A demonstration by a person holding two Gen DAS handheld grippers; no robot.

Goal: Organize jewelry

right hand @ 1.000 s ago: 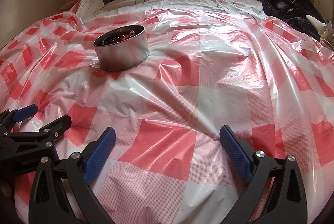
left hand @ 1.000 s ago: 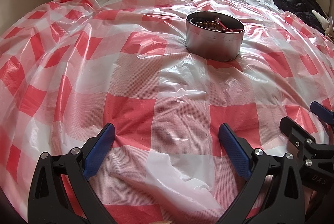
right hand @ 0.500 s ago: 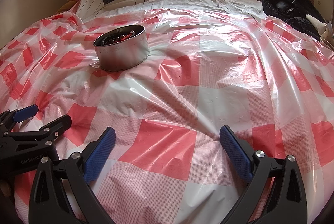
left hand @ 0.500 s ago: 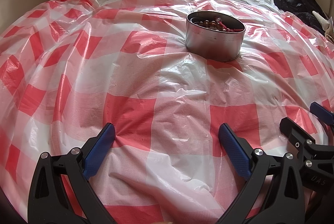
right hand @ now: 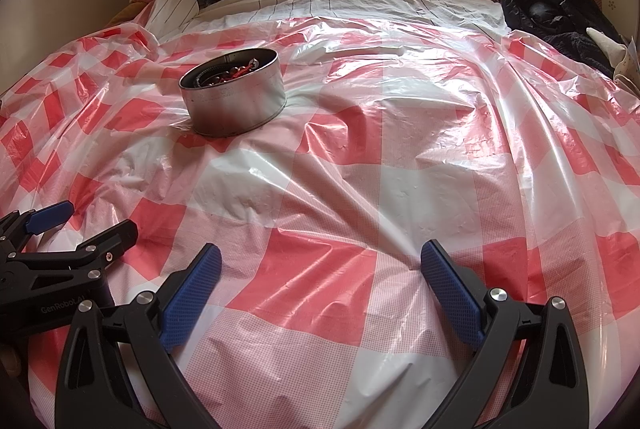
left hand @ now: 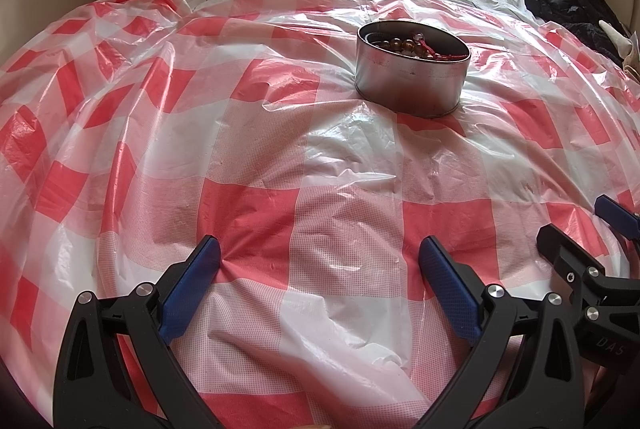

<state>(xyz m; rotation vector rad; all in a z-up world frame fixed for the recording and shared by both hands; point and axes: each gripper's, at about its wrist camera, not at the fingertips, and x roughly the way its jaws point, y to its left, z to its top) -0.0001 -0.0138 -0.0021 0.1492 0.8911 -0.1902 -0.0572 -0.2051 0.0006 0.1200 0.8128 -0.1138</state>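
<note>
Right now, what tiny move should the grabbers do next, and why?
Probably none beyond easing back. The brown beads and red cord already lie inside the round silver metal tin, and no loose jewelry shows on the red-and-white checked plastic sheet. The left gripper and right gripper are both open and empty, low over the sheet.

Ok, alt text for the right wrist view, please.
A round metal tin holding beads sits on a red-and-white checked plastic sheet spread over a bed. The open, empty right gripper frames the foreground, with the left gripper at the left edge.
</note>
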